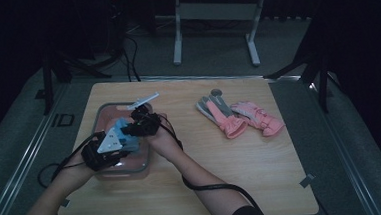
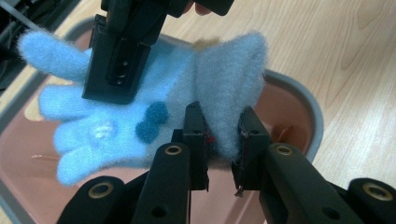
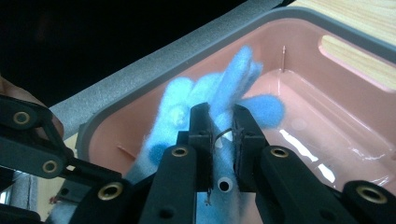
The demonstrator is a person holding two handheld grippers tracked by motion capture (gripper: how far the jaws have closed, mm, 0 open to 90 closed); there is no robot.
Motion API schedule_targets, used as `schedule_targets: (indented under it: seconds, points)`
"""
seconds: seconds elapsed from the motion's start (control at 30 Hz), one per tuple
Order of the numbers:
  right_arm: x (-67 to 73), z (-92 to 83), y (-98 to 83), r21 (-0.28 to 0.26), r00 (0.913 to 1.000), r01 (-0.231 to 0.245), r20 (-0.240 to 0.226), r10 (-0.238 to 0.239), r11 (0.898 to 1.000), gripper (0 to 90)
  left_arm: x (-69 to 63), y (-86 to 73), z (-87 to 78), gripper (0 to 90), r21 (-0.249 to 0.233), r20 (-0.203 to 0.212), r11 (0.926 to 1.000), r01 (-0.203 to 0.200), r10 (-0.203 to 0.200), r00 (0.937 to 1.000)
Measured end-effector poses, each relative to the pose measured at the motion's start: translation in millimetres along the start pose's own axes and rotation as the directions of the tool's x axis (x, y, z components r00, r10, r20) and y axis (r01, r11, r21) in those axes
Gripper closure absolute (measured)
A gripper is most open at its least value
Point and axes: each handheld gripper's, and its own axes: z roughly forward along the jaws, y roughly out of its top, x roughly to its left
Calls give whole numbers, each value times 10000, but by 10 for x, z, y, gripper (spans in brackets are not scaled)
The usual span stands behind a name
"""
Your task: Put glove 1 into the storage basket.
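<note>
With both grippers' jaws clamped on the blue glove (image 2: 140, 116), we should lower it level into the pink bin (image 2: 299, 100); release together.

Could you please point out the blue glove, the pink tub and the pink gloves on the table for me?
blue glove (image 2: 112, 130), left gripper view, on its palm.
pink tub (image 3: 327, 112), right gripper view, on its inner wall.
pink gloves (image 1: 239, 117), high view, on the pair's middle.
</note>
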Motion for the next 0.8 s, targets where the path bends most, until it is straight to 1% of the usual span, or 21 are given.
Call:
schedule_targets:
  seconds: [0.13, 0.23, 0.27, 0.3, 0.37, 0.47, 0.5, 0.57, 0.6, 0.67, 0.7, 0.77, 0.8]
  points:
    - [-46, 80, -52, 105, 9999, -94, 77, 94, 9999, 811, 39, -50, 118, 782, 191, 209, 9998, 67, -71, 9998]
    - [-102, 175, -80, 346, 9996, -212, 211, 205, 9992, 811, 81, -64, 226, 781, 398, 303, 9989, 231, -243, 9992]
    - [-102, 175, -80, 346, 9996, -212, 211, 205, 9992, 811, 81, -64, 226, 781, 398, 303, 9989, 231, -243, 9992]
    - [-114, 205, -84, 427, 9993, -202, 319, 188, 9989, 811, 109, -66, 291, 781, 627, 389, 9977, 238, -263, 9989]
    - [-149, 267, -99, 606, 9988, -183, 468, 155, 9980, 810, 131, -73, 351, 780, 825, 502, 9963, 221, -263, 9984]
    - [-179, 317, -131, 790, 9980, -204, 613, 156, 9967, 809, 162, -87, 427, 780, 1004, 665, 9947, 229, -296, 9973]
    - [-188, 330, -141, 859, 9976, -209, 681, 151, 9961, 809, 169, -89, 447, 779, 1030, 718, 9942, 306, -381, 9967]
    - [-194, 332, -136, 851, 9973, -195, 720, 134, 9962, 803, 175, -82, 475, 778, 1042, 769, 9939, 368, -450, 9960]
    - [-195, 339, -134, 935, 9963, -159, 855, 79, 9955, 797, 181, -75, 485, 778, 1131, 808, 9930, 347, -440, 9958]
    - [-211, 366, -141, 1179, 9964, -222, 838, 123, 9928, 762, 180, -66, 515, 776, 1322, 898, 9909, 270, -391, 9952]
    - [-223, 377, -148, 1252, 9957, -293, 913, 179, 9917, 710, 179, -65, 535, 774, 1432, 916, 9894, 239, -373, 9951]
    - [-246, 379, -160, 1214, 9951, -461, 927, 349, 9915, 638, 171, -67, 570, 772, 1630, 946, 9865, 134, -291, 9951]
    - [-246, 373, -160, 1181, 9949, -484, 939, 374, 9918, 600, 176, -69, 586, 770, 1704, 945, 9853, 160, -325, 9950]
